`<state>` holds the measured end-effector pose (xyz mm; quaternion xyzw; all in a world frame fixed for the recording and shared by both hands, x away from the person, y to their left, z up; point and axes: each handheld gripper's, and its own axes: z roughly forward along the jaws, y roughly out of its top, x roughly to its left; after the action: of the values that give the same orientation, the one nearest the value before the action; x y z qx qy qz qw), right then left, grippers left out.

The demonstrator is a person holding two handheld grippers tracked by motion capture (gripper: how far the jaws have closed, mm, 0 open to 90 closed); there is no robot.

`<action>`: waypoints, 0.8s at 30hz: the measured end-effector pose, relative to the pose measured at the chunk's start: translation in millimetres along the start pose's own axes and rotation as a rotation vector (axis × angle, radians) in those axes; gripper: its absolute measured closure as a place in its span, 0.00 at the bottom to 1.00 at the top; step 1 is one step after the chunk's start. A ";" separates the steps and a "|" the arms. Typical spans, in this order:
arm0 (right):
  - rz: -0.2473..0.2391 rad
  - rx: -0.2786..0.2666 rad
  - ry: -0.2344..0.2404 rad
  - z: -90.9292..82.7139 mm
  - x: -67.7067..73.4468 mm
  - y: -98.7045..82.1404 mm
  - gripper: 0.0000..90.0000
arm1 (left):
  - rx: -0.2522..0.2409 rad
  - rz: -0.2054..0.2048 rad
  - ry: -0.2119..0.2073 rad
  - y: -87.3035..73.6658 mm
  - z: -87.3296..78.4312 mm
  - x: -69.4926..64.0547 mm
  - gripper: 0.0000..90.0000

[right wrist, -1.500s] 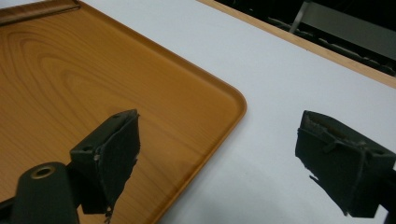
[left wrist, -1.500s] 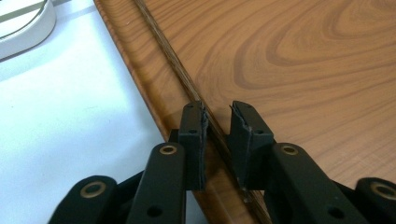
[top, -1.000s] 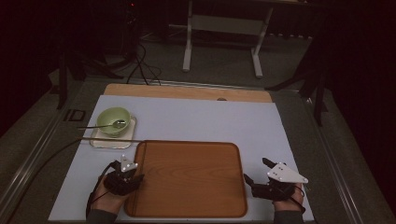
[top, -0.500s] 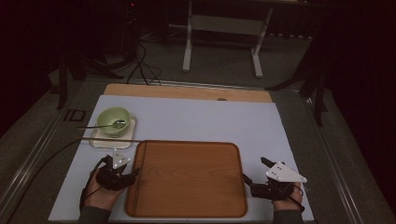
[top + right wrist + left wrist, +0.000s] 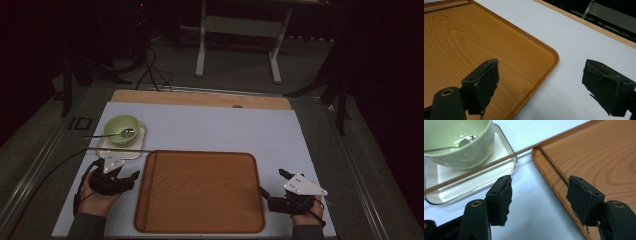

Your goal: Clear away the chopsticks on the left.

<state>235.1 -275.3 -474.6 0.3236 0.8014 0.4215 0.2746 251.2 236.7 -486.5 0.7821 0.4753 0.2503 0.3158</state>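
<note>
Left gripper (image 5: 121, 176) shifted off smooth wooden tray (image 5: 200, 192).

One wooden tray (image 5: 200, 192), one green bowl (image 5: 121, 127), one spoon (image 5: 107, 134), one small white tray (image 5: 137, 145), two chopsticks (image 5: 117, 149).

In the left gripper view the green bowl (image 5: 456, 142) is cut off by the top and left edges, and the thin stick (image 5: 481, 168) runs out at the left. The wooden tray (image 5: 474, 45) is cropped in both gripper views. From above, the spoon (image 5: 117, 134) is too small to make out in detail.
</note>
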 end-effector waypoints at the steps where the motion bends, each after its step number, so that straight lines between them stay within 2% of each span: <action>1: -0.001 0.001 0.000 0.4 0.0 -0.1 0.15 | 0.000 0.004 0.000 0.6 -0.3 1.3 0.41; 5: -0.001 0.006 0.004 1.6 0.2 -0.2 0.15 | 0.007 0.028 0.016 2.7 0.6 7.3 0.40; 6: -0.007 0.010 0.004 2.8 0.2 -0.1 0.15 | 0.009 0.039 0.032 3.3 2.3 13.4 0.39; 8: -0.005 0.009 0.005 2.6 0.3 -0.1 0.15 | 0.009 0.037 0.048 3.8 3.9 20.1 0.37; 11: -0.003 0.008 0.006 2.5 0.1 -0.3 0.15 | 0.006 0.014 0.051 3.9 7.9 33.9 0.36; 18: -0.006 0.009 0.010 3.6 0.5 0.3 0.15 | 0.030 -0.037 0.091 3.2 22.1 59.9 0.37; 24: -0.006 0.013 0.013 4.1 0.6 0.4 0.15 | 0.038 -0.056 0.128 1.9 32.9 77.0 0.39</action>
<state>237.7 -272.7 -476.3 0.3202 0.8067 0.4177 0.2688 307.7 297.0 -500.3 0.7567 0.5209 0.2819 0.2766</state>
